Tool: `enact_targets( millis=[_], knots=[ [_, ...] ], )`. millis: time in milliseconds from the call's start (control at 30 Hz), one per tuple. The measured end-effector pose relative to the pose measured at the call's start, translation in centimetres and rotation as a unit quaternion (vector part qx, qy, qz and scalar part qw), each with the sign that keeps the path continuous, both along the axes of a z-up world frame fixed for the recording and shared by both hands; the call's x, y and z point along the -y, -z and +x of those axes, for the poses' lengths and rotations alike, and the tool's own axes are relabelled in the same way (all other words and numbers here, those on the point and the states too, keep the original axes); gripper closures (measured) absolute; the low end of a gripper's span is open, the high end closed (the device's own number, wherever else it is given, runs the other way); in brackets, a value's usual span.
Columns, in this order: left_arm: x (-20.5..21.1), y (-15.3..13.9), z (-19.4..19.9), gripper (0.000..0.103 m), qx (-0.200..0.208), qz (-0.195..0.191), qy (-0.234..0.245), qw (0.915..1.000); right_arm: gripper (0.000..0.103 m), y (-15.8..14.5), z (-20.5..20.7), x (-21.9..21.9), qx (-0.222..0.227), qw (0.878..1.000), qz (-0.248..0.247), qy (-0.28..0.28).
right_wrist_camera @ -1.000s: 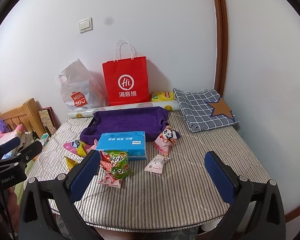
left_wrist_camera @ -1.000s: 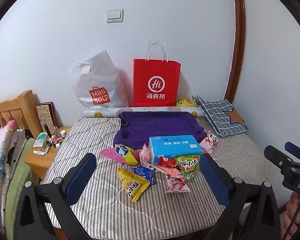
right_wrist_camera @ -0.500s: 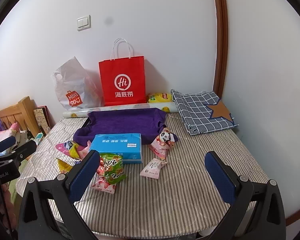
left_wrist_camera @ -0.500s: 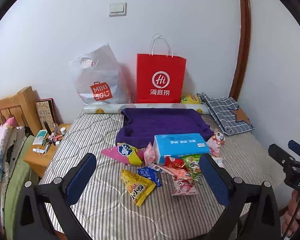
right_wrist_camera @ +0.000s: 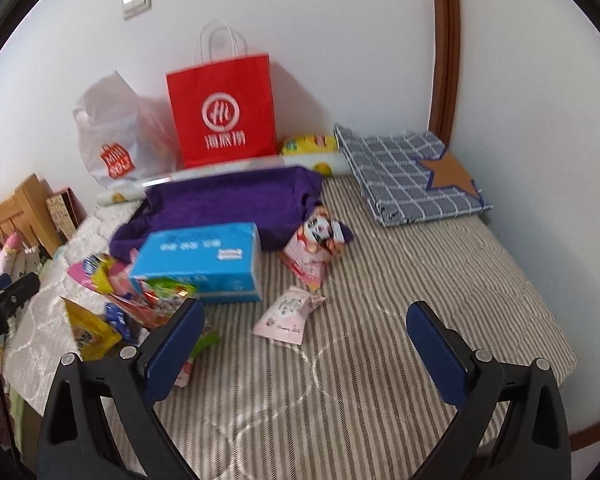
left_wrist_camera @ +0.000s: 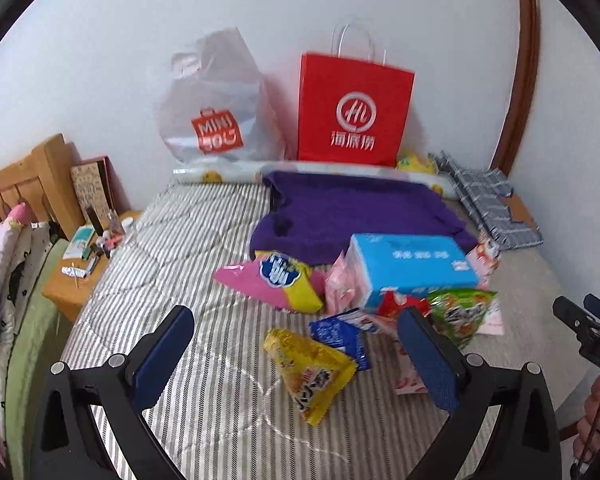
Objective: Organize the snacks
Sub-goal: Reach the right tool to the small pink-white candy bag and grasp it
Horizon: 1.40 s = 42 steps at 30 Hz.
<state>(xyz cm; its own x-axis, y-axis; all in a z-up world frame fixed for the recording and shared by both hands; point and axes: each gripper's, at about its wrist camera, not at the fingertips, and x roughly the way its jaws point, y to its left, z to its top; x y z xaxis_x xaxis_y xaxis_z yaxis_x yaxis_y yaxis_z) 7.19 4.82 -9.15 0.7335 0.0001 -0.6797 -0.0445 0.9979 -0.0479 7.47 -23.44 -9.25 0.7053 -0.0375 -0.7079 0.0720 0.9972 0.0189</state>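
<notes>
- Your left gripper (left_wrist_camera: 296, 354) hangs with jaws wide, empty, over the crinkled yellow snack packet (left_wrist_camera: 310, 370) at lower centre.
- Your right gripper (right_wrist_camera: 306, 346) is likewise wide, near the small pink sachet (right_wrist_camera: 288, 316) on the striped bed (right_wrist_camera: 420, 264).

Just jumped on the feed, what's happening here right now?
A person holds a hand-held gripper in each hand over a striped bed. Both the left hand-held gripper and the right hand-held gripper are open and empty. Snack packets lie loose around a blue tissue box, in front of a red paper bag. Nothing is grasped yet.
</notes>
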Motion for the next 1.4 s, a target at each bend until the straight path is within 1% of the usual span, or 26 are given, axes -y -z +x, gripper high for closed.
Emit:
enact_targets(
  millis=[100,133,200,267,333,467,767,833,867,1000,1033,1067,1133,1267,1400],
  knots=[
    [-0.6,1.2,1.2,0.001,-0.015,-0.004,-0.004,0.9999,0.009,1.7,1.4,-0.1,-0.014,1.0,-0.014,0.006],
    [-0.8,1.5,1.6,0.001,-0.018,-0.004,-0.007,0.9998,0.013,2.3,1.9,-0.2,-0.018,1.0,-0.016,0.005],
    [-1.3,2.2,2.2,0.001,-0.025,-0.005,-0.01,0.9996,0.017,3.5,2.8,-0.2,-0.03,0.999,-0.013,0.002],
    [-1.8,2.7,2.7,0.001,-0.027,-0.005,-0.015,0.9995,0.028,4.8,3.8,-0.3,-0.049,0.999,-0.007,-0.001],
    [-2.1,3.1,3.2,0.001,-0.031,-0.003,-0.019,0.9993,0.033,6.0,4.6,-0.3,-0.063,0.998,0.0,-0.002],
    [-2.9,3.8,4.3,0.001,-0.043,-0.004,-0.021,0.9989,0.037,7.8,6.1,-0.3,-0.076,0.997,0.022,-0.008],
    [-4.3,4.5,5.8,0.001,-0.055,-0.007,-0.029,0.998,0.038,10.4,9.0,0.3,-0.105,0.993,0.057,-0.013],
    [-4.4,4.5,6.0,0.001,-0.057,-0.005,-0.03,0.9979,0.038,10.7,9.3,0.4,-0.104,0.992,0.064,-0.015],
    [-4.5,4.5,6.1,0.001,-0.057,-0.003,-0.032,0.9978,0.038,10.7,9.3,0.3,-0.103,0.993,0.059,-0.015],
    [-4.7,4.5,6.2,0.001,-0.058,-0.004,-0.034,0.9977,0.039,11.0,9.5,-0.9,-0.104,0.994,0.016,-0.03],
    [-4.7,4.5,6.2,0.001,-0.058,-0.003,-0.034,0.9977,0.041,11.1,9.4,-1.0,-0.103,0.994,0.008,-0.035],
    [-4.7,4.5,6.1,0.001,-0.057,-0.003,-0.034,0.9978,0.046,11.0,9.4,-1.2,-0.102,0.994,0.006,-0.039],
    [-4.7,4.5,6.2,0.001,-0.059,-0.004,-0.033,0.9977,0.056,11.0,9.2,-1.1,-0.101,0.994,0.005,-0.044],
    [-4.8,4.7,5.8,0.001,-0.065,-0.001,-0.034,0.9973,0.06,10.7,8.8,-0.4,-0.094,0.994,0.021,-0.043],
    [-4.6,4.7,5.1,0.001,-0.065,-0.008,-0.027,0.9975,0.062,10.3,8.2,0.0,-0.088,0.995,0.035,-0.039]
  ],
)
